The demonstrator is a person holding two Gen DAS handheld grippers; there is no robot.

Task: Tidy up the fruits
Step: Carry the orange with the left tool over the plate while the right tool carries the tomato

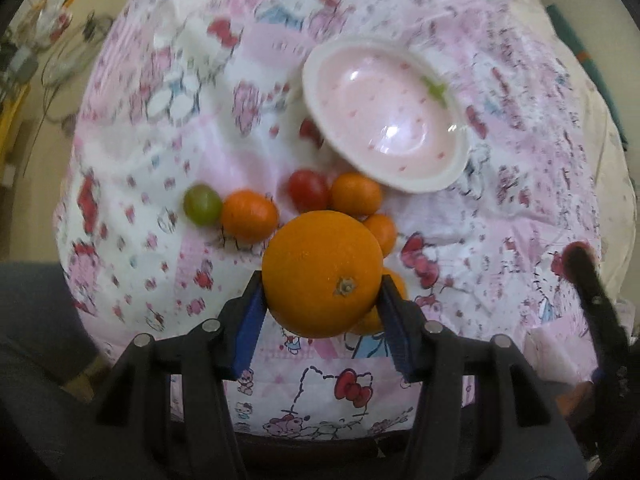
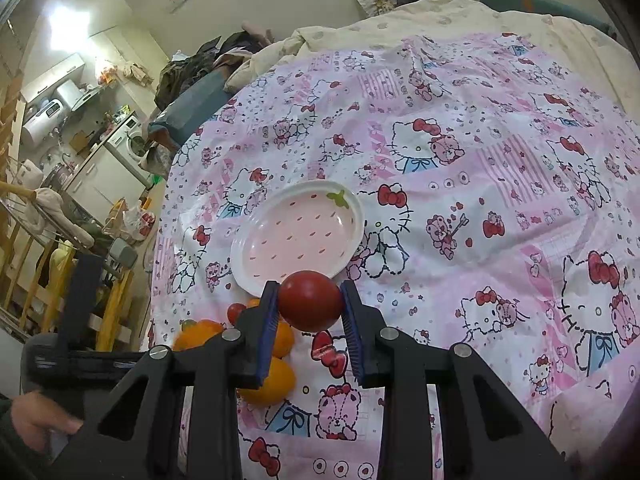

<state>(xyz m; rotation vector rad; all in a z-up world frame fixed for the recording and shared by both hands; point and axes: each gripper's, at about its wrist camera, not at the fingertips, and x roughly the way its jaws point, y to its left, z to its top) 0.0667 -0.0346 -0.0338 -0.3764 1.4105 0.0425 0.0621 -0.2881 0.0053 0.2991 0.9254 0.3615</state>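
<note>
With the strawberry-print bowl point(image 1: 384, 116) as landmark: the left gripper point(image 1: 322, 292) is clamped on a big orange point(image 1: 322, 274), held just short of the bowl; carry it over the rim before letting go (small fruit crowds underneath). The right gripper point(image 2: 310, 304) is clamped on a red tomato point(image 2: 310, 300) near the bowl's edge. Only the left view shows the green grape point(image 1: 202, 204); only the right shows a hand point(image 2: 36, 424).

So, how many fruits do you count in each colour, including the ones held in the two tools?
Orange: 5 (large orange gripped in the left tool, plus 4 small orange fruits, one of them half hidden behind it)
Red: 2 (held tomato in the right tool, loose tomato)
Green: 1 (small green fruit)
Total: 8
</note>
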